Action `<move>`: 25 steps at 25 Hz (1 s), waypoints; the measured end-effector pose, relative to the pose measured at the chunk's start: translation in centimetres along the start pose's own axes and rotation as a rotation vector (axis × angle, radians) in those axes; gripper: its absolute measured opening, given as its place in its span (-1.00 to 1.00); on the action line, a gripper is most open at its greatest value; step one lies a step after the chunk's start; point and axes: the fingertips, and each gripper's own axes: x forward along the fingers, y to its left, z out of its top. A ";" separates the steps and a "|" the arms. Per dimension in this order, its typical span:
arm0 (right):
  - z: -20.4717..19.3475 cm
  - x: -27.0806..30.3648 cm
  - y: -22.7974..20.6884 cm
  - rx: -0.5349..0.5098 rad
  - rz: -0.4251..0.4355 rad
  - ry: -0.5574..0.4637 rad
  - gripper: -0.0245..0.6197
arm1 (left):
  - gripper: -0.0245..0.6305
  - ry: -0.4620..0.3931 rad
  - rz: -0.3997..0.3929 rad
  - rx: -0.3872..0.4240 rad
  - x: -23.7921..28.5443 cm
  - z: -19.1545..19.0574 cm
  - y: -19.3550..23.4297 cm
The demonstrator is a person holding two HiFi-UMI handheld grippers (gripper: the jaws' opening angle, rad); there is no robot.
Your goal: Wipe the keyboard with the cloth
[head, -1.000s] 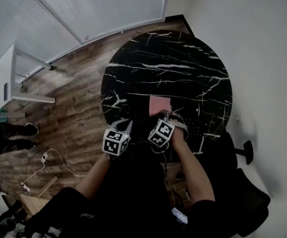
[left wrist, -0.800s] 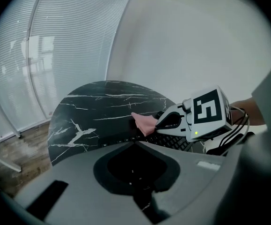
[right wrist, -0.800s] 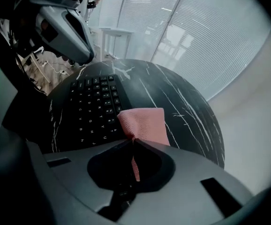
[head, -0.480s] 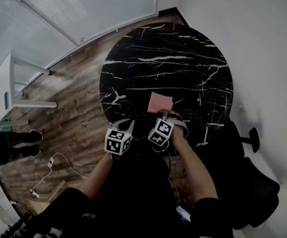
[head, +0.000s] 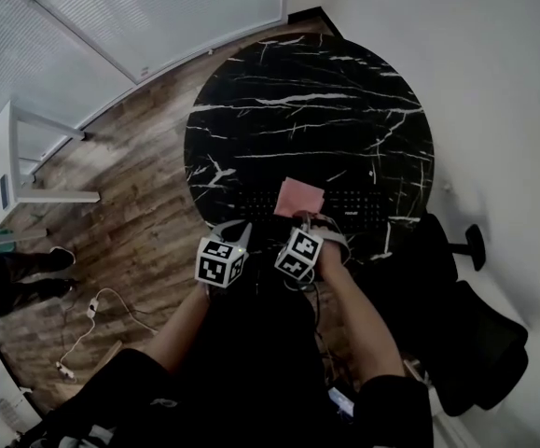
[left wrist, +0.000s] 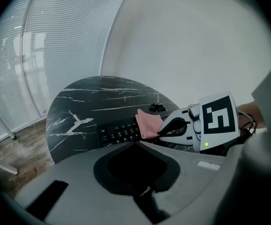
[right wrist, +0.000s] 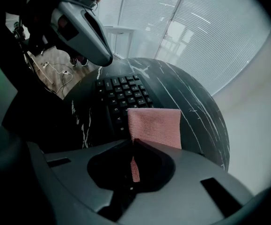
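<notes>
A black keyboard (head: pixel 353 205) lies along the near edge of the round black marble table (head: pixel 307 110). A pink cloth (head: pixel 299 196) rests flat on its keys. My right gripper (head: pixel 305 222) is shut on the cloth's near edge; in the right gripper view the cloth (right wrist: pixel 156 125) spreads over the keyboard (right wrist: pixel 121 95) from the shut jaws (right wrist: pixel 134 142). My left gripper (head: pixel 233 231) hovers at the keyboard's left end, shut and holding nothing. In the left gripper view, its jaws (left wrist: pixel 137 143) face the keyboard (left wrist: pixel 119 132) and the cloth (left wrist: pixel 147 123).
A black office chair (head: pixel 479 343) stands close on the right, by a white wall. A white desk (head: pixel 8 157) and a person's shoes (head: pixel 36 269) are on the wooden floor at left, with a cable (head: pixel 92 306) lying there. A small dark object (left wrist: pixel 156 108) sits behind the keyboard.
The head camera has shifted a little, so the table sits slightly higher in view. Both grippers and the cloth keep nearly the same places on the keyboard.
</notes>
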 end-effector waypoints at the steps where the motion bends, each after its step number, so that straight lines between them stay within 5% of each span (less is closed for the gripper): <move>1: -0.1 -0.1 0.4 0.004 0.001 0.005 -0.91 | -0.93 0.000 -0.006 0.002 -0.1 -0.1 0.0; 25: -1.1 -0.2 6.8 0.172 -0.019 0.090 -0.91 | -0.93 0.005 -0.116 0.104 -2.0 -0.6 0.8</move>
